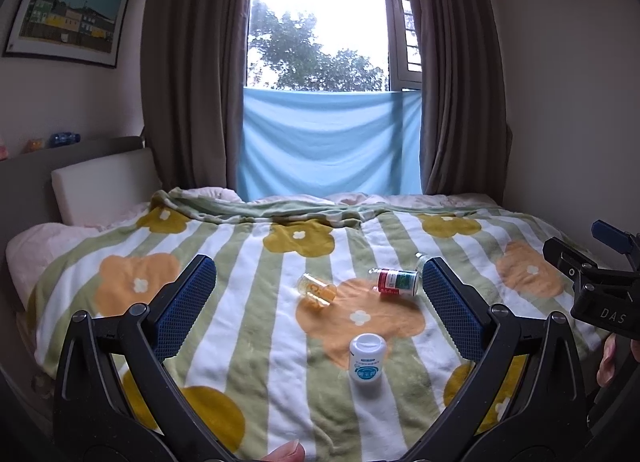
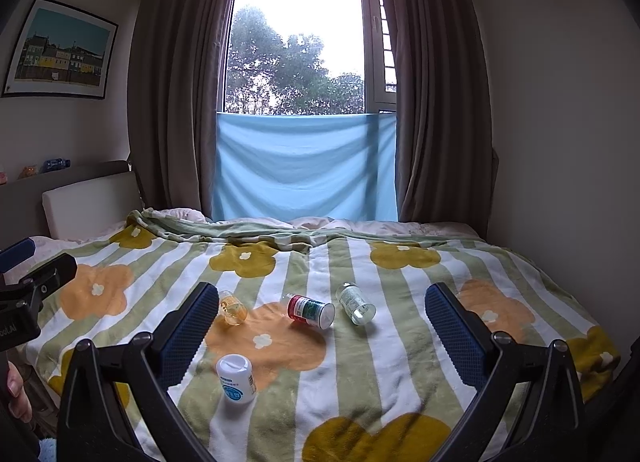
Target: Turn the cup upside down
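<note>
- The left claw (image 1: 318, 302) stands wide apart, holding nothing, its blue ridged pads (image 1: 188, 304) framing the middle of the bed from above.
- The right claw (image 2: 318, 326) is likewise spread wide and empty, hovering over the same striped green-and-white fleece blanket with orange and mustard flowers (image 2: 360, 378).
- The small clear glass cup with an amber tint (image 1: 316, 289) lies on its side on the blanket; in the left wrist view it sits just above centre, at about 12 o'clock between the pads, its mouth seemingly towards 4 o'clock, though the glass is too small to be certain.
- In the right wrist view the same cup (image 2: 232, 308) lies just beside the left pad, at about 10 o'clock from the frame's middle.
- A clear bottle with a red and green label (image 1: 396, 281) lies on its side at 3 o'clock from the cup, near it but apart.
- A clear glass jar with a pale label (image 2: 356, 304) lies tilted at 3 o'clock of the labelled bottle, close by; the left wrist view hides most of it behind a pad.
- A white plastic bottle with a blue round label (image 1: 367, 362) stands upright on the blanket at 5 o'clock from the cup, well apart.
- A light blue cloth (image 1: 328, 142) hangs across the lower window between brown curtains (image 1: 188, 82).
- A framed picture of coloured houses (image 1: 66, 10) hangs on the wall at 10 o'clock.
</note>
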A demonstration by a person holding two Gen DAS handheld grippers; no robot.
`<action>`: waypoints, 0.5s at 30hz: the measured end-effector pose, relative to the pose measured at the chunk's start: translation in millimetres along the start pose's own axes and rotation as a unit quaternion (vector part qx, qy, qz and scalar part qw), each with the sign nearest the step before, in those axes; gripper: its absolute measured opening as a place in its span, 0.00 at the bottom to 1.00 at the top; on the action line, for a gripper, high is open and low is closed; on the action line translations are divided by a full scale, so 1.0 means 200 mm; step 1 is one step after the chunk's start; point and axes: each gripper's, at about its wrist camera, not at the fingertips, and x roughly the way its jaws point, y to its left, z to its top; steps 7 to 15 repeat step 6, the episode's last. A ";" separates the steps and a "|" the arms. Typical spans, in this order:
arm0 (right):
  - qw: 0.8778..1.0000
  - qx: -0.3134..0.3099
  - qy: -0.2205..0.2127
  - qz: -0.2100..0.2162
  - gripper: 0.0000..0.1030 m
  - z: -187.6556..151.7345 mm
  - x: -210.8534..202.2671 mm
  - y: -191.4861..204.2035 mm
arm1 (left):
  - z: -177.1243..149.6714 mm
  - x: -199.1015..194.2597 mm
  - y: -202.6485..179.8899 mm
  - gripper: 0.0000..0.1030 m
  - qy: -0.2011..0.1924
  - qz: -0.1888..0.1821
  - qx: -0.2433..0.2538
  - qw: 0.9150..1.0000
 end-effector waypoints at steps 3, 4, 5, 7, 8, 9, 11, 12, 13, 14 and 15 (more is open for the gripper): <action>1.000 -0.003 0.002 0.003 1.00 -0.01 0.00 0.01 | 0.00 -0.01 0.01 1.00 -0.004 0.000 -0.004 1.000; 1.000 -0.003 0.003 0.004 1.00 -0.01 0.00 0.01 | 0.00 -0.01 0.01 1.00 -0.003 -0.001 -0.006 1.000; 1.000 -0.004 0.003 0.004 1.00 -0.01 -0.01 0.01 | 0.00 -0.01 0.01 1.00 -0.004 -0.001 -0.008 1.000; 1.000 -0.004 0.003 0.005 1.00 -0.02 -0.02 0.02 | 0.00 -0.01 0.02 1.00 -0.004 0.000 -0.009 1.000; 1.000 -0.004 0.003 0.005 1.00 -0.02 -0.02 0.02 | 0.00 -0.01 0.02 1.00 -0.004 0.000 -0.009 1.000; 1.000 -0.004 0.003 0.005 1.00 -0.02 -0.02 0.02 | 0.00 -0.01 0.02 1.00 -0.004 0.000 -0.009 1.000; 1.000 -0.004 0.003 0.005 1.00 -0.02 -0.02 0.02 | 0.00 -0.01 0.02 1.00 -0.004 0.000 -0.009 1.000; 1.000 -0.004 0.003 0.005 1.00 -0.02 -0.02 0.02 | 0.00 -0.01 0.02 1.00 -0.004 0.000 -0.009 1.000; 1.000 -0.004 0.003 0.005 1.00 -0.02 -0.02 0.02 | 0.00 -0.01 0.02 1.00 -0.004 0.000 -0.009 1.000; 1.000 -0.004 0.003 0.005 1.00 -0.02 -0.02 0.02 | 0.00 -0.01 0.02 1.00 -0.004 0.000 -0.009 1.000; 1.000 -0.004 0.003 0.005 1.00 -0.02 -0.02 0.02 | 0.00 -0.01 0.02 1.00 -0.004 0.000 -0.009 1.000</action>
